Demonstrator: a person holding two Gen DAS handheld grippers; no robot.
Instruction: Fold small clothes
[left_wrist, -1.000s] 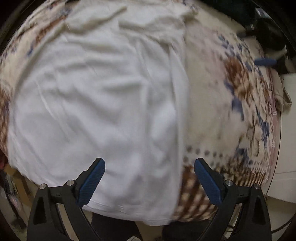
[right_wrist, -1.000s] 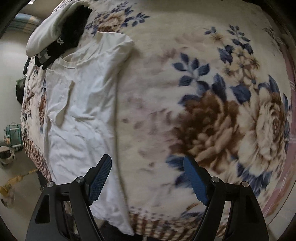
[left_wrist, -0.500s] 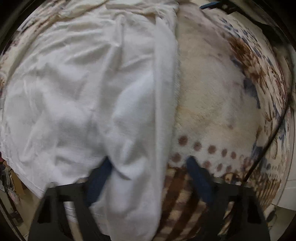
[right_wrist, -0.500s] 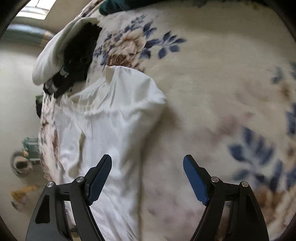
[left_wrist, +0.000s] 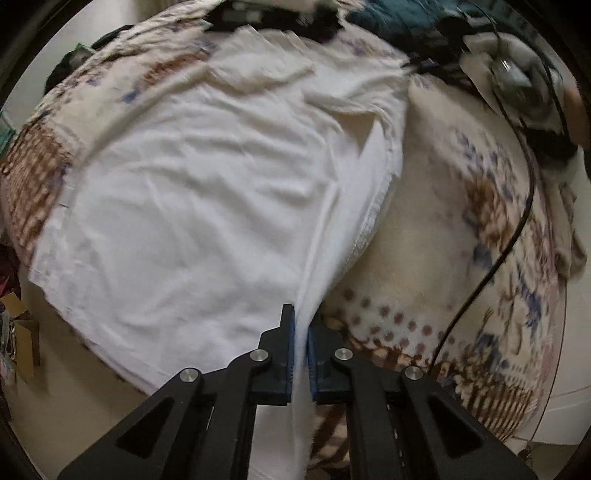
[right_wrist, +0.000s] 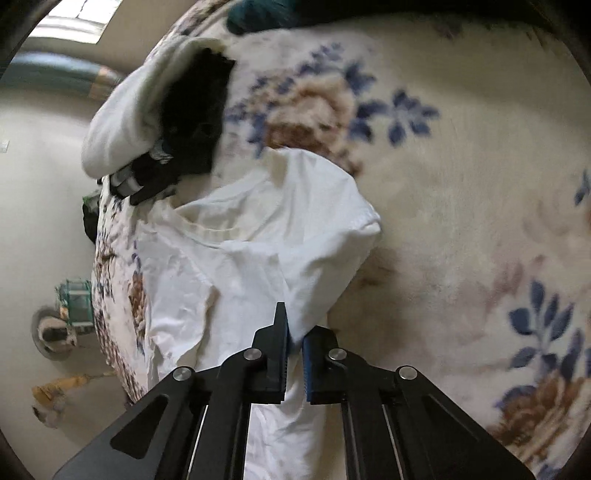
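Both my hand-held grippers are clamped on the white t-shirt (left_wrist: 192, 206) lying on the floral blanket (left_wrist: 436, 236): left hand-held gripper (left_wrist: 301, 354) pinches the hem-side edge, right hand-held gripper (right_wrist: 293, 354) the fabric below the sleeve (right_wrist: 325, 236). Risk: only one layer is pinched, so the fold drags crooked or slips. In the right view the shirt's long axis runs 6 to 12, collar (right_wrist: 210, 229) toward 11.

Pinched shirt (left_wrist: 192, 206) fabric runs down between the left gripper's (left_wrist: 301, 325) pads and out of frame below. Far beyond that gripper, dark clutter (left_wrist: 424, 22) is smeared by blur; cannot tell what it is. Blanket (right_wrist: 461, 184) pattern ahead-right of the right gripper (right_wrist: 294, 334) is blurred. Small floor objects (right_wrist: 55, 325) far left of it are too distorted to identify.
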